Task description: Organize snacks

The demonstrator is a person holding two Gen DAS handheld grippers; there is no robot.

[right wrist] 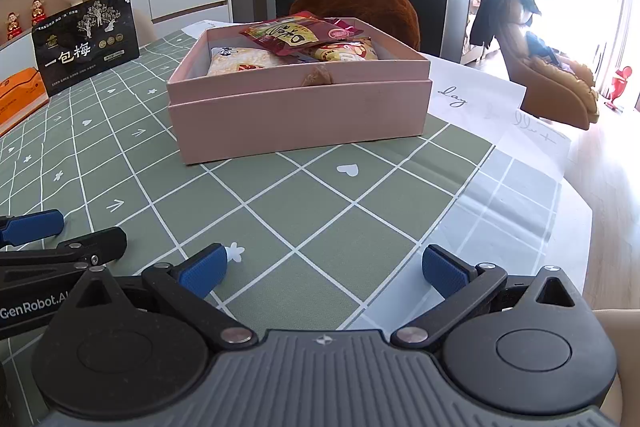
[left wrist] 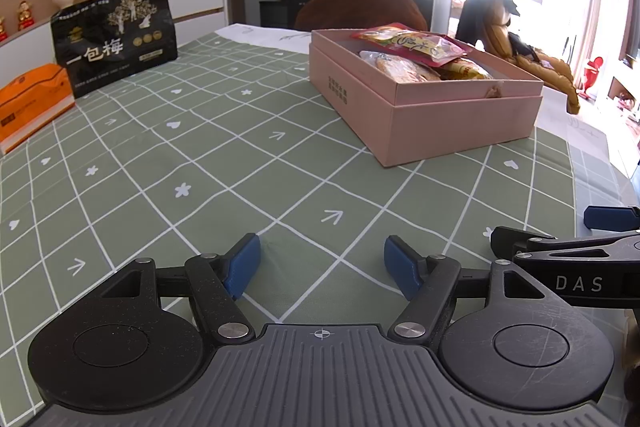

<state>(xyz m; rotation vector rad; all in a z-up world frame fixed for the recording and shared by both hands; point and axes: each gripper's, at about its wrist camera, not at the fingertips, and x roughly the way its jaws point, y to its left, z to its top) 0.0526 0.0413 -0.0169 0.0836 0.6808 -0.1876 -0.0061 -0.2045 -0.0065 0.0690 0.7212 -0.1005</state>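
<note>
A pink cardboard box (left wrist: pixel 432 115) (right wrist: pixel 296 115) stands on the green checked tablecloth, nested in its lid. Inside lie several snack packets: a red one (right wrist: pixel 296 35) on top, a pale one (right wrist: pixel 244 63) and a yellow-red one (right wrist: pixel 344 51); in the left wrist view the top packet (left wrist: pixel 408 41) shows red and yellow. My left gripper (left wrist: pixel 322 267) hovers low over the cloth, open and empty, well short of the box. My right gripper (right wrist: pixel 324 269) is open and empty too, in front of the box. Each gripper shows at the edge of the other's view.
A black stand-up pouch (left wrist: pixel 116 35) (right wrist: pixel 86 41) and an orange pack (left wrist: pixel 30 103) (right wrist: pixel 20 95) sit at the far left of the table. The table's right edge (right wrist: pixel 576 195) drops to the floor. Chairs and a shelf with ornaments stand beyond.
</note>
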